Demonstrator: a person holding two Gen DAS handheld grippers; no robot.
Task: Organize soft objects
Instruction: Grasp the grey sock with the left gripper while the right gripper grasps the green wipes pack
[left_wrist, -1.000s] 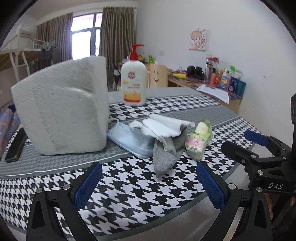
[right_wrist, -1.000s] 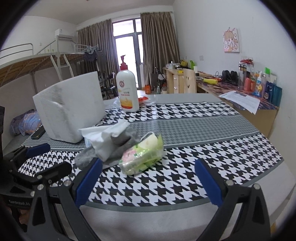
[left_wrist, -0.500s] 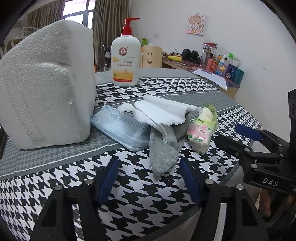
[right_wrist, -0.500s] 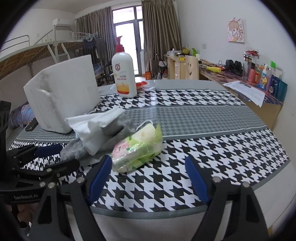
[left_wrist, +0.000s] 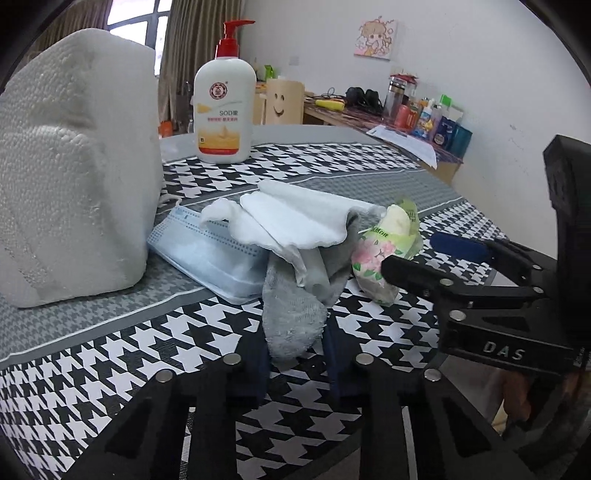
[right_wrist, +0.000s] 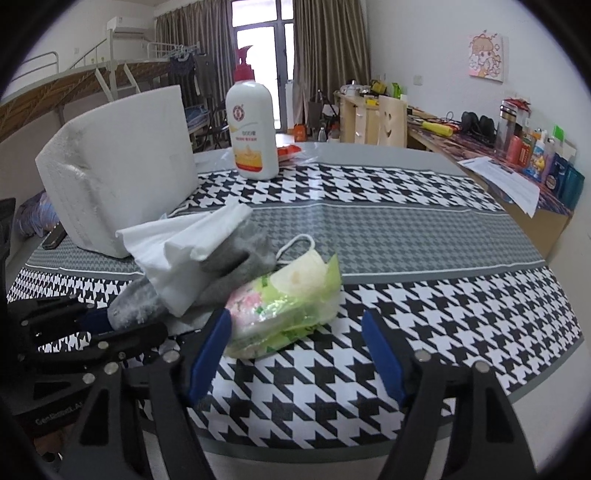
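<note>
A pile of soft things lies on the houndstooth table. A grey sock (left_wrist: 291, 321) hangs toward me, under a white cloth (left_wrist: 295, 221), beside a blue face mask (left_wrist: 207, 254) and a green floral tissue pack (left_wrist: 384, 251). My left gripper (left_wrist: 295, 363) is shut on the sock's near end. My right gripper (right_wrist: 295, 354) is open, its left finger beside the tissue pack (right_wrist: 284, 306). The sock (right_wrist: 144, 302) and white cloth (right_wrist: 184, 247) also show in the right wrist view, with the left gripper (right_wrist: 99, 321) on the sock.
A white foam block (left_wrist: 74, 166) stands at the left behind the pile. A lotion pump bottle (left_wrist: 225, 107) stands farther back. A dark phone-like object (right_wrist: 55, 240) lies by the foam. A cluttered desk (right_wrist: 517, 155) runs along the right wall.
My left gripper has moved forward and closed onto the grey sock's end. My right gripper has moved closer to the tissue pack and narrowed, but stays open.
</note>
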